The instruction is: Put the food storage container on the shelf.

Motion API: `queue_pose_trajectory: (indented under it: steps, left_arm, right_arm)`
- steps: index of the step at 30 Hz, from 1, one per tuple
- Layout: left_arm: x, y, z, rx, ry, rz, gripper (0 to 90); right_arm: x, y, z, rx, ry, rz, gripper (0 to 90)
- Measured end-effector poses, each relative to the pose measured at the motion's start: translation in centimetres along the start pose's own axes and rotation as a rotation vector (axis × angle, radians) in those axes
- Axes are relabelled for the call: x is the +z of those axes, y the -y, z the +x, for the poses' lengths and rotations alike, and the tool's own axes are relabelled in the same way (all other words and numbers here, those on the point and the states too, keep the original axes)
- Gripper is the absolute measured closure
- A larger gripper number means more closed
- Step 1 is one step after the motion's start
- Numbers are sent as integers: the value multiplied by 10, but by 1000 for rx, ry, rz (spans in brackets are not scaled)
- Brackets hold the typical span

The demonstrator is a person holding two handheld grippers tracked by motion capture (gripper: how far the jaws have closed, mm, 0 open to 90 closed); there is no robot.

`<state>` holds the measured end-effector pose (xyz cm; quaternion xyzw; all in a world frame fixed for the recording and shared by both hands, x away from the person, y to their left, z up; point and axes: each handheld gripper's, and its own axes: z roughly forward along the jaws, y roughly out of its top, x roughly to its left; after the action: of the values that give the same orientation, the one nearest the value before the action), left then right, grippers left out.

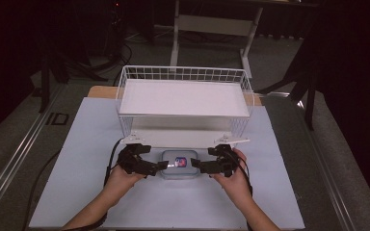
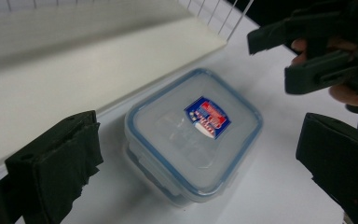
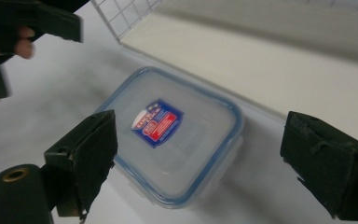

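container lid [image 2: 196, 135], red-blue label [image 2: 207, 117], wording unreadable

Seen from the high view, the room is dim and nearly black at the edges, while the pale table [image 1: 77, 183] and white wire shelf [image 1: 183, 96] catch light from above and look washed out. The picture is soft and grainy. In both gripper views the near black tongs are blurred, the clear container [image 2: 193, 135] is sharper, and its lid carries a faint sheen. Shadows beneath it are soft.

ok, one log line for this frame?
left gripper: open | right gripper: open | lidded container: on table, between them, ungrasped | wire rack: behind
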<state>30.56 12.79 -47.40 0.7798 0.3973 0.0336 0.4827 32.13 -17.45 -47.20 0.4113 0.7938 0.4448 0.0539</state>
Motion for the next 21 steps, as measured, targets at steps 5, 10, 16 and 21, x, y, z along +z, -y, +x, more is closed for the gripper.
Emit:
queue_pose_trajectory:
  steps: [5, 10, 16, 21]
  left_arm:
    - [20, 1, 5, -78, 7, 71, 8]
    - [29, 7, 12, -165, 28, 81, 8]
    - [36, 13, 17, -199, 14, 112, 9]
    - [41, 19, 21, -259, 21, 125, 60]
  right_arm:
    - [9, 2, -5, 78, -23, 35, 133]
    - [19, 7, -13, 138, -56, 60, 149]
    - [29, 10, -18, 187, -89, 97, 205]
    - [35, 12, -20, 229, -107, 120, 233]
